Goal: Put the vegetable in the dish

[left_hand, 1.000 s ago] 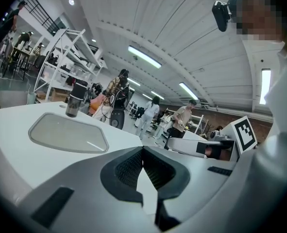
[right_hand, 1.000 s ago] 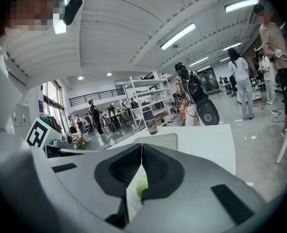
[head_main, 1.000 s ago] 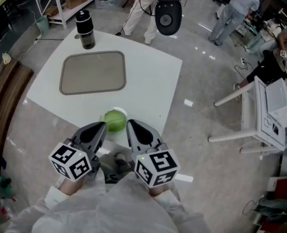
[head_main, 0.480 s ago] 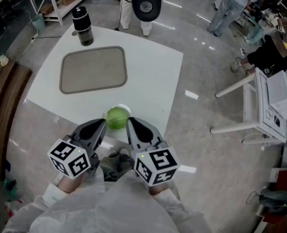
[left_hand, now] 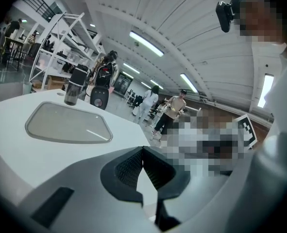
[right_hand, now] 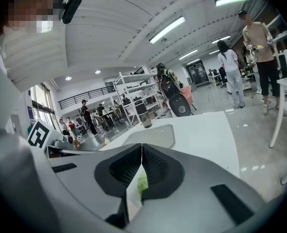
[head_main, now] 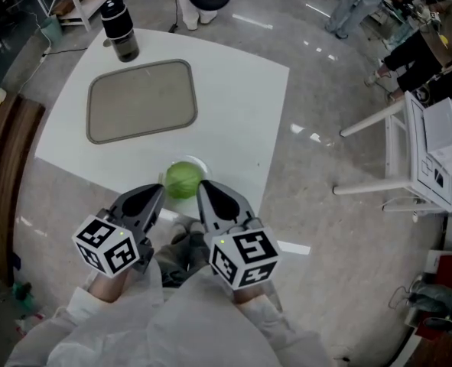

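Left gripper (head_main: 161, 191), right gripper (head_main: 199, 186) lower, down-tilted

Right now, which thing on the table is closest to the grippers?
The round green cabbage, just ahead of the left gripper and right gripper; the grey rectangular tray and black bottle sit farther back.

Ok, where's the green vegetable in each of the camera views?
Head view: green vegetable, low centre, at the table's near edge.
Left gripper view: not in it.
Right gripper view: bottom centre, a green sliver in the gap under the jaw tips.
Shared landmark: the grey tray, in all three views.
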Available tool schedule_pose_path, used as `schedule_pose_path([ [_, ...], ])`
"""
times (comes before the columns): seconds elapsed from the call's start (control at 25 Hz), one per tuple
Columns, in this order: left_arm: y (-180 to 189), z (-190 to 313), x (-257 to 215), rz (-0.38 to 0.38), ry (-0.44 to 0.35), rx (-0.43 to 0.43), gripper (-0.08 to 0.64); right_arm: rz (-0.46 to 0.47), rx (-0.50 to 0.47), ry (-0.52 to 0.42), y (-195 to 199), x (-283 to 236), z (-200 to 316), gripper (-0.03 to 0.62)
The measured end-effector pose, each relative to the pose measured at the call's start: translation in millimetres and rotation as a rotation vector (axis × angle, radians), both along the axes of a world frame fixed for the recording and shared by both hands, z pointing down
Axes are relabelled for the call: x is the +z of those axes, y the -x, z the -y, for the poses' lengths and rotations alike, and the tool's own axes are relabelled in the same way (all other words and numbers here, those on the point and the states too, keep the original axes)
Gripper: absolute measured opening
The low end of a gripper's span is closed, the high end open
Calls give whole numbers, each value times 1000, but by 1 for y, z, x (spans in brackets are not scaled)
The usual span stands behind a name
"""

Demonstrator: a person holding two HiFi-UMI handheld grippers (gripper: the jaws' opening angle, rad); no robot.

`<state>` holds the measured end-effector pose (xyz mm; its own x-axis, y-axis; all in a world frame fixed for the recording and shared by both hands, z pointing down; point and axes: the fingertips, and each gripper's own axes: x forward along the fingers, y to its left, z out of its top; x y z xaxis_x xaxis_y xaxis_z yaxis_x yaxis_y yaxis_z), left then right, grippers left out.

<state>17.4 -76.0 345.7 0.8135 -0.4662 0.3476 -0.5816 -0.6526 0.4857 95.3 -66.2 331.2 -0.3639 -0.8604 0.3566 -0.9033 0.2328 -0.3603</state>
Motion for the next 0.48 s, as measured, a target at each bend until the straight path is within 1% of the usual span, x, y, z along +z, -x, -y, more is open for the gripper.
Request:
schedule_pose_path([
  [0.2,-1,2,15,9,34,11,8,15,10,36,2,15,1,14],
  [0.48,3,7,35,21,82,0,8,27,41,84,1,39,-2,14],
])
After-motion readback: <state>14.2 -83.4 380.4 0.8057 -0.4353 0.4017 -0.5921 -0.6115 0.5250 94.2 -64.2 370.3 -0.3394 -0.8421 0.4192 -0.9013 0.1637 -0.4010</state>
